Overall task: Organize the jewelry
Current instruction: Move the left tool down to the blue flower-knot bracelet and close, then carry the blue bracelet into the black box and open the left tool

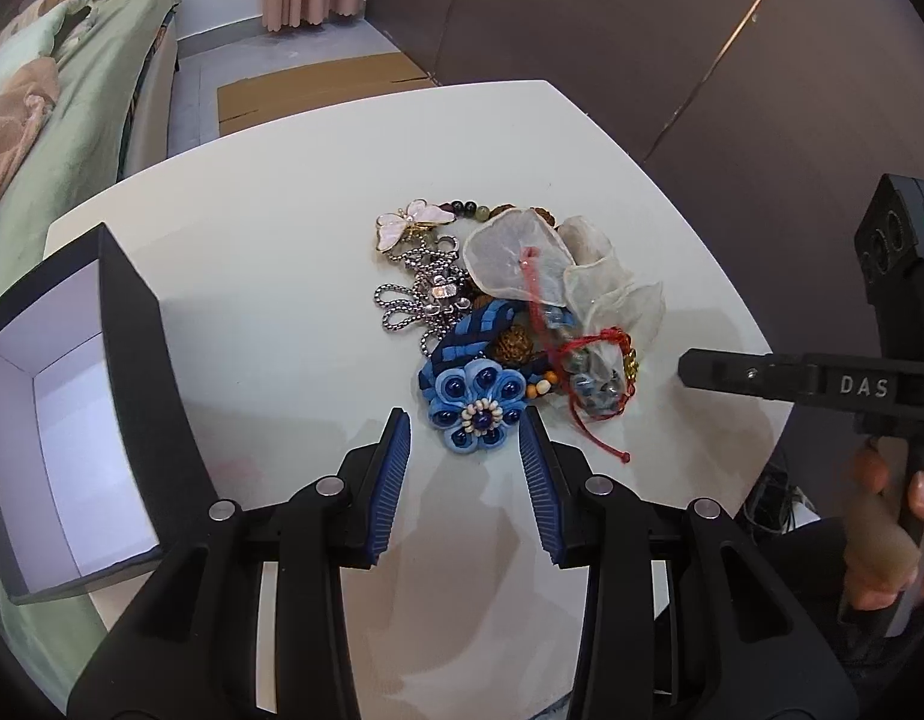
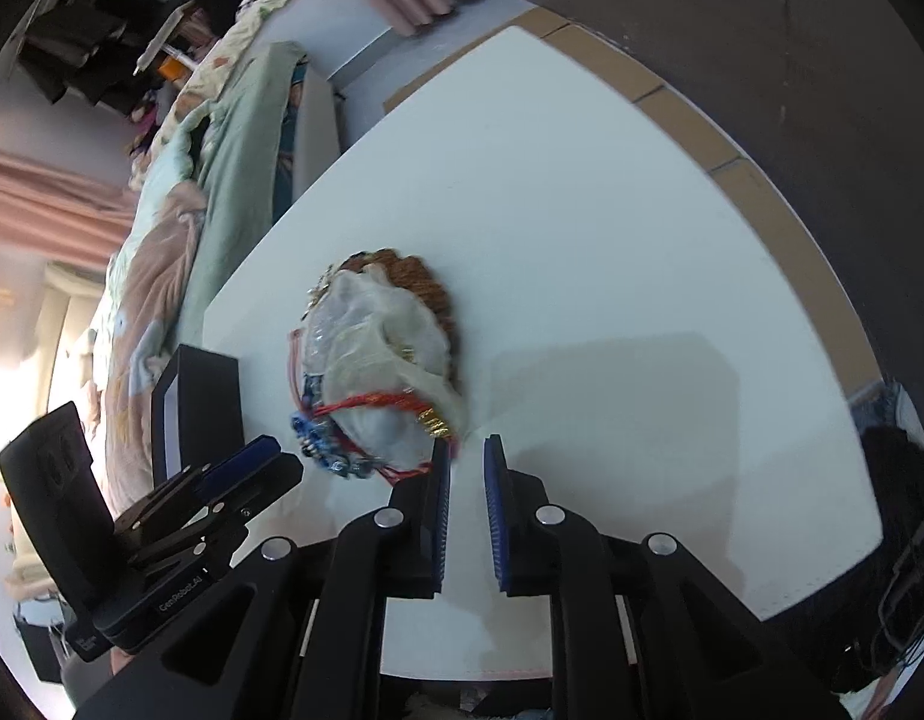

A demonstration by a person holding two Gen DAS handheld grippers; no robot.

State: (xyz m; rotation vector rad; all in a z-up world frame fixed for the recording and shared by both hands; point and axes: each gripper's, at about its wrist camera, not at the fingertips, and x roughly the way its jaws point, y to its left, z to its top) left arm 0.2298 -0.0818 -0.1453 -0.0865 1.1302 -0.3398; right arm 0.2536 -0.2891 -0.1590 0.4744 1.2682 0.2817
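Note:
A tangle of jewelry lies mid-table: a blue fabric flower point(image 1: 474, 405), a pink butterfly pendant point(image 1: 411, 219), silver chain point(image 1: 420, 294), a sheer pouch point(image 1: 558, 276) and a red cord point(image 1: 582, 360). My left gripper point(image 1: 465, 420) is open, its blue pads on either side of the flower's near edge without pressing it. From the right, the right gripper point(image 1: 687, 369) points at the pile. In the right wrist view the right gripper point(image 2: 465, 450) stands narrowly open, bare table between its pads, the left pad beside the pouch point(image 2: 384, 360) and red cord point(image 2: 372, 402).
A black box point(image 1: 132, 360) with a white inside stands open at the table's left edge, also seen as the box point(image 2: 198, 396). The white table point(image 1: 252, 240) ends close behind the pile. A bed with green bedding point(image 1: 72, 90) lies left. A hand point(image 1: 882, 516) holds the right gripper's handle.

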